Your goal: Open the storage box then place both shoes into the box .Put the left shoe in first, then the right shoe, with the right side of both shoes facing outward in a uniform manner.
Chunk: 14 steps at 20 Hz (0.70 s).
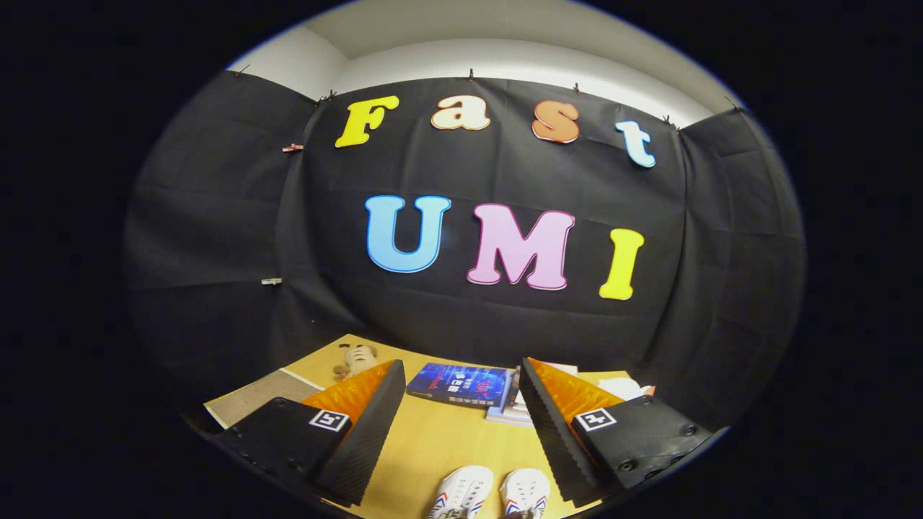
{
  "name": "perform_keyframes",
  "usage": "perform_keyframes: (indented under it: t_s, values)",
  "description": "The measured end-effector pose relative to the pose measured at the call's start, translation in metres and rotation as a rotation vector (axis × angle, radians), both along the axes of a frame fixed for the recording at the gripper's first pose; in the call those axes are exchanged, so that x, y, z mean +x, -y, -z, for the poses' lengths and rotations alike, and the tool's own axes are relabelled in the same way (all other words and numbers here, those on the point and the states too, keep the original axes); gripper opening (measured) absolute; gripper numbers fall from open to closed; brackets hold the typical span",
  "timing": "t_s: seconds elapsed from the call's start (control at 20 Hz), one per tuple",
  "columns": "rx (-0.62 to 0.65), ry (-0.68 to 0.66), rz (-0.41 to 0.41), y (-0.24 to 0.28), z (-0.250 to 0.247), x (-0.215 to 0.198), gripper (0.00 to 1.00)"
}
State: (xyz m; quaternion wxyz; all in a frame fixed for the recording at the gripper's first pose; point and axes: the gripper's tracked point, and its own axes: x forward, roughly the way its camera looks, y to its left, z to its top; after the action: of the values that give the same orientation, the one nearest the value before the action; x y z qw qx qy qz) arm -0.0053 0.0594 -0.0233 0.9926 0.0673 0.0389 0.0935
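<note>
Shoes (490, 494) side by side on table (433, 440), betw. spread gripper (461, 375) fingers; book (460, 384) beyond.

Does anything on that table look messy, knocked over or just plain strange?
Nothing is spilled or broken. The two shoes sit side by side between the open jaws of the gripper. Beyond them, a blue book lies askew across a small stack, and a plush toy lies by the wall.
</note>
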Motion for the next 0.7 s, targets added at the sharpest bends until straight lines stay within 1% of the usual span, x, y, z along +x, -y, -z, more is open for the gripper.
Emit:
perform_keyframes:
  t_s: [0.15, 0.3, 0.4, 0.6, 0.7]
  values:
    - [0.054, -0.036, -0.111, -0.027, 0.010, 0.001, 0.98]
    - [0.110, -0.110, -0.240, -0.057, 0.032, 0.003, 0.98]
    - [0.174, -0.164, -0.339, -0.078, 0.045, 0.000, 0.99]
    - [0.307, -0.265, -0.452, -0.105, 0.080, 0.003, 0.99]
    - [0.393, -0.357, -0.530, -0.124, 0.104, -0.001, 0.99]
